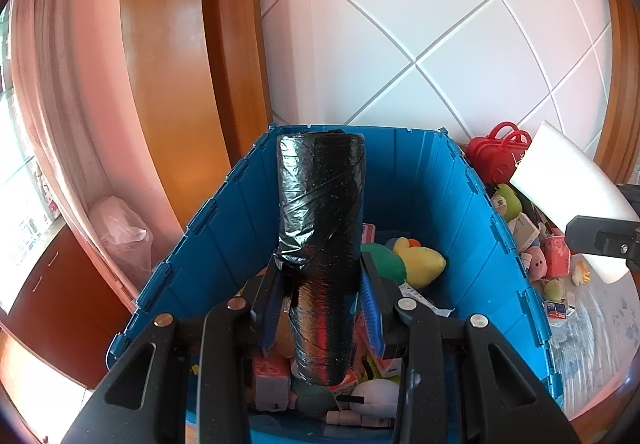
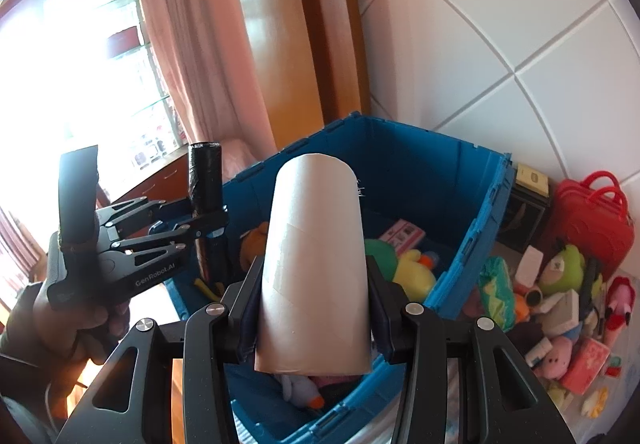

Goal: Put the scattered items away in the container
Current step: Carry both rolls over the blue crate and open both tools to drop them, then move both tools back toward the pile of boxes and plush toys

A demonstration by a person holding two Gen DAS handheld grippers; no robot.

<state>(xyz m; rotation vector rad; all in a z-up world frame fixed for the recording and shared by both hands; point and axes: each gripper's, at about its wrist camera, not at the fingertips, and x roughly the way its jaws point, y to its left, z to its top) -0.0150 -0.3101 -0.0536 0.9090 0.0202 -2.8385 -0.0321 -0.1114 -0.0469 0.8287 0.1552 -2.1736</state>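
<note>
crate walls fill my left wrist view: the blue container (image 1: 460, 212) sits open below me, and my left gripper (image 1: 320, 304) is clamped on a black wrapped roll (image 1: 320, 236) that stands upright between the pads, over the container's near end. soft toys lie inside, a yellow plush (image 1: 420, 260) among them toward the right wall. past the right rim, a red toy bag (image 1: 500, 156) and small toys lie scattered on the tabletop (image 1: 592, 324).

my right wrist view shows my right gripper (image 2: 316, 308) clamped on a pale cardboard tube (image 2: 316, 264), upright, above the container's near rim (image 2: 360, 396). my left gripper (image 2: 208, 224) hangs over the left wall with the black roll (image 2: 206, 180) in it, a hand (image 2: 72, 324) on its handle. scattered items (image 2: 560, 304) crowd the tabletop right of the container.
</note>
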